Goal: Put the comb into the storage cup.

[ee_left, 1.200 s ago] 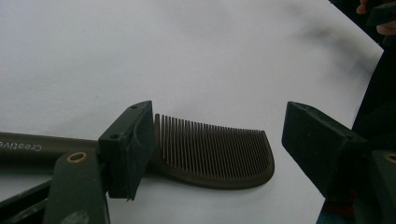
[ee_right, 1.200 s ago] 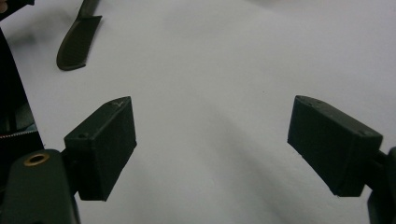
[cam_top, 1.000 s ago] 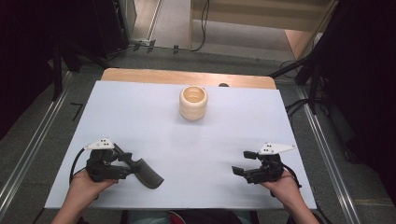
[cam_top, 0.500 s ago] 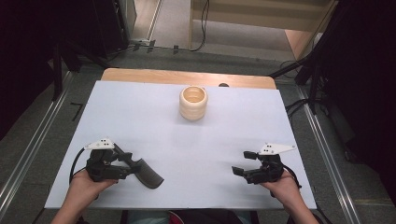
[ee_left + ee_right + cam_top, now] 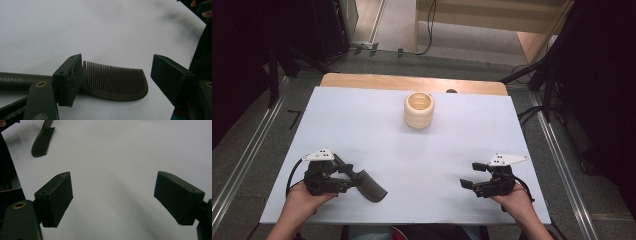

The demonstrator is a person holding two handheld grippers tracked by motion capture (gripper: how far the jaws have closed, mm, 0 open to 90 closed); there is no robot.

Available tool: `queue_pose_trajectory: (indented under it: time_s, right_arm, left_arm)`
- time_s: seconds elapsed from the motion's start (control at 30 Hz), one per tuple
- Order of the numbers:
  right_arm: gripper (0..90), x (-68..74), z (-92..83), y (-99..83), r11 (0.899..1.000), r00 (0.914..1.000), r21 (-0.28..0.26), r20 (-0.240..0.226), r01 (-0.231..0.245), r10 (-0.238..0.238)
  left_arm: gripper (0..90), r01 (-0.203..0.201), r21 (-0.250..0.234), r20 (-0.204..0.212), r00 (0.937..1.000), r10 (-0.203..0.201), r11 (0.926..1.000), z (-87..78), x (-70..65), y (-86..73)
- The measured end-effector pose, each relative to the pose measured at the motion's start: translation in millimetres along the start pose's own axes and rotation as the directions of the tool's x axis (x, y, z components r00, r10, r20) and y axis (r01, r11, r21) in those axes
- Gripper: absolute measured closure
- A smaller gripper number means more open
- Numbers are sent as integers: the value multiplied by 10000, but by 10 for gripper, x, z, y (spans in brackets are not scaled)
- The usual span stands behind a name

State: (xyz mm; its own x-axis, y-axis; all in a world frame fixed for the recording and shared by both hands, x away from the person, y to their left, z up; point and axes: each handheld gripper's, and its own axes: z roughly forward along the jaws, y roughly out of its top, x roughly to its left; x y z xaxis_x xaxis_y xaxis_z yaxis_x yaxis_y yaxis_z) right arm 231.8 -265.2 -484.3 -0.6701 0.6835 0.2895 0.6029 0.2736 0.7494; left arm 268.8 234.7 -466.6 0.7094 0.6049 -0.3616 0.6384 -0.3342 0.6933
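Dark comb (image 5: 117, 83) flat on white worktop (image 5: 362, 125), near front-left edge. Left gripper (image 5: 116, 80) jaws wide, astride comb teeth, one jaw just beside the teeth. Right gripper (image 5: 113, 200) jaws wide, holding nothing, well apart from comb.

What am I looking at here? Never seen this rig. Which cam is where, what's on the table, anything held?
No robot: a person holds a two-jaw tool in each hand. The high view looks down from above the person's side of the table; the forearms come in from the bottom. The left tool is at the left, the right tool at the right. The other two pictures come from cameras riding on each tool, looking along its black jaws.

On the white table: a dark comb near the left tool and a pale wooden cup farther back, in the middle.

Nothing is held. Both tools are open. The comb lies flat between the left tool's jaws, one jaw next to its teeth; contact cannot be told. The right tool's jaws have bare table between them.
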Motion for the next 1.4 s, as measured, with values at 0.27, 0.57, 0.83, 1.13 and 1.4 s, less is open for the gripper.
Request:
queue_pose_trajectory:
  time_s: [0.27,0.57,0.83,1.13,1.4]
  right_arm:
    - [136,-6,-7,-10,10000,10000,28,39,-34,34]
    - [136,-15,0,-10,10000,9999,63,103,6,-7]
    - [136,-13,-8,-11,10000,9999,72,106,-27,27]
    - [136,-27,-11,-13,9999,9999,116,142,-12,10]
    - [136,-29,-9,-11,9999,9999,132,143,-24,22]
  left_arm:
    - [266,-12,-4,-28,10000,12,10000,-1,-2,9]
    - [289,13,153,-93,10000,-11,9999,-27,4,15]
    - [364,-330,562,-32,9994,332,9979,-64,-44,39]
    - [424,-818,1313,-63,9965,833,9880,-41,-132,61]
    - [535,-871,1600,194,9962,851,9833,-41,-181,62]
